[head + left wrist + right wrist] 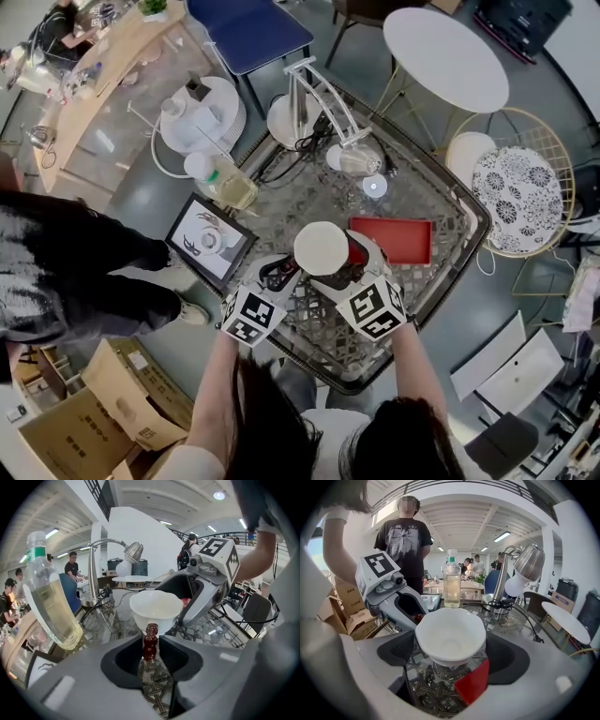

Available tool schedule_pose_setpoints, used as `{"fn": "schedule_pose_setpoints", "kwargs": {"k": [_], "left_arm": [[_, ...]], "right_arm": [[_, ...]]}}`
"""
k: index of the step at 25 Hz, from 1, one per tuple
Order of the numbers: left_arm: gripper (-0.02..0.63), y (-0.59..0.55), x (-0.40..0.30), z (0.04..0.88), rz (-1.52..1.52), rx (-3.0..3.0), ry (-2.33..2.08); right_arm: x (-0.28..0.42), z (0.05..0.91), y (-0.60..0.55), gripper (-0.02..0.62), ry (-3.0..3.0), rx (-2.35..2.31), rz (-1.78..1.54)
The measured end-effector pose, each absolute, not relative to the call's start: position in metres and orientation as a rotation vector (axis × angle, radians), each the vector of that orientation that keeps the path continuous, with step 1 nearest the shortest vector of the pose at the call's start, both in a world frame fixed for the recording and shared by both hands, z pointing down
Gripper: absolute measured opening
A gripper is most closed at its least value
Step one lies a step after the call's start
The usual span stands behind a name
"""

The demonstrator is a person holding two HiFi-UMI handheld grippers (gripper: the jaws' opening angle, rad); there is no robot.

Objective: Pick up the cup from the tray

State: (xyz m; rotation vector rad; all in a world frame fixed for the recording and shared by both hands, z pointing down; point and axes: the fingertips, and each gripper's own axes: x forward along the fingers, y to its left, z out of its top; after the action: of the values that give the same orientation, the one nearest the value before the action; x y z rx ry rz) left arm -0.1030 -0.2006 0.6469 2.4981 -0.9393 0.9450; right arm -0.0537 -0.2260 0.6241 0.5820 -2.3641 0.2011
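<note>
A white cup with a scalloped rim hangs above the glass table, just left of the red tray. My right gripper is shut on the cup, one jaw against each side of its bowl. My left gripper is shut on a dark red beaded handle that sticks out from the cup's side. In the head view the left gripper and the right gripper meet under the cup. A corner of the tray shows below it.
A bottle of yellow liquid and a silver desk lamp stand at the table's far side, with cables beside them. A tablet leans at the left edge. A person stands left; cardboard boxes lie on the floor.
</note>
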Motion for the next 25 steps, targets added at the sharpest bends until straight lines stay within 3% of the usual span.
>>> {"fn": "schedule_pose_setpoints", "kwargs": {"k": [4, 11, 14, 16, 20, 25], "left_arm": [[0.120, -0.196, -0.110, 0.650, 0.991, 2.482, -0.918], [0.118, -0.186, -0.138, 0.601, 0.687, 2.328, -1.122], [0.078, -0.186, -0.128, 0.578, 0.599, 2.320, -1.165], [0.000, -0.183, -0.116, 0.565, 0.610, 2.364, -1.173], [0.000, -0.187, -0.095, 0.546, 0.627, 2.459, -1.209], [0.000, -0.186, -0.070, 0.515, 0.488, 2.483, -1.178]], "right_arm": [[-0.040, 0.613, -0.225, 0.488, -2.374, 0.644, 0.260], [-0.010, 0.570, -0.208, 0.448, -2.453, 0.830, 0.414], [-0.013, 0.552, -0.198, 0.359, -2.486, 0.849, 0.429], [-0.011, 0.540, -0.192, 0.308, -2.487, 0.895, 0.425], [-0.001, 0.512, -0.199, 0.026, -2.494, 1.037, 0.462], [0.000, 0.488, -0.186, 0.021, -2.524, 1.025, 0.454]]}}
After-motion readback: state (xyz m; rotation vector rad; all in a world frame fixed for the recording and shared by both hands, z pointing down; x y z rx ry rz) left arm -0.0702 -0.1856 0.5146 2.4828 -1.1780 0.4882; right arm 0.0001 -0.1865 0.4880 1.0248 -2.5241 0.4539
